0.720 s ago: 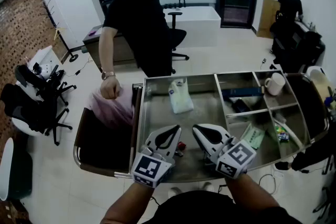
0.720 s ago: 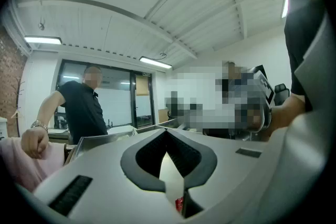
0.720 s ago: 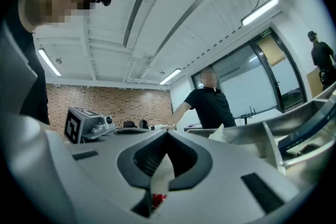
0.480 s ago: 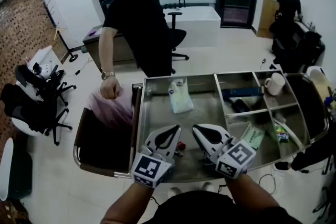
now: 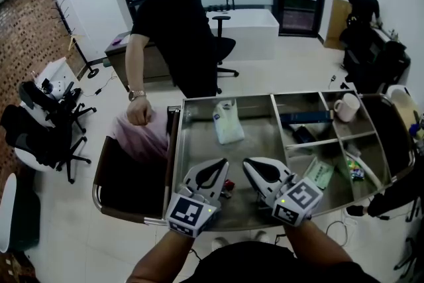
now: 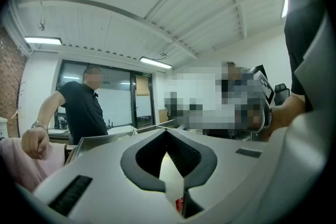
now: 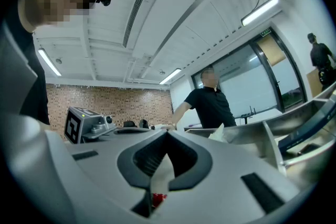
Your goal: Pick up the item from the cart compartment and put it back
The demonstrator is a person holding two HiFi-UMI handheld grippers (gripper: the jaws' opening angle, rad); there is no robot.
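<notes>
Both grippers hover low over the near end of the steel cart [image 5: 199, 209], side by side with their tips pointing away from me. My left gripper [image 5: 222, 162] is shut, its tips meeting [image 6: 167, 131] with nothing between them. The right gripper [image 5: 247, 162] is also shut and empty [image 7: 168, 132]. A small red item [image 5: 228, 185] lies on the cart floor between and just under the two grippers; it also shows as a red spot [image 6: 180, 205] in the left gripper view and as a red spot [image 7: 157, 198] in the right gripper view. A white bag [image 5: 227, 121] lies at the far end of the big compartment.
Right-hand compartments hold a white mug [image 5: 346, 105], a blue flat item [image 5: 305, 117], a green packet [image 5: 319, 173] and small colourful bits [image 5: 356, 172]. A person in black [image 5: 173, 30] stands at the cart's far left, fist on a pink bag [image 5: 139, 136]. Office chairs stand around.
</notes>
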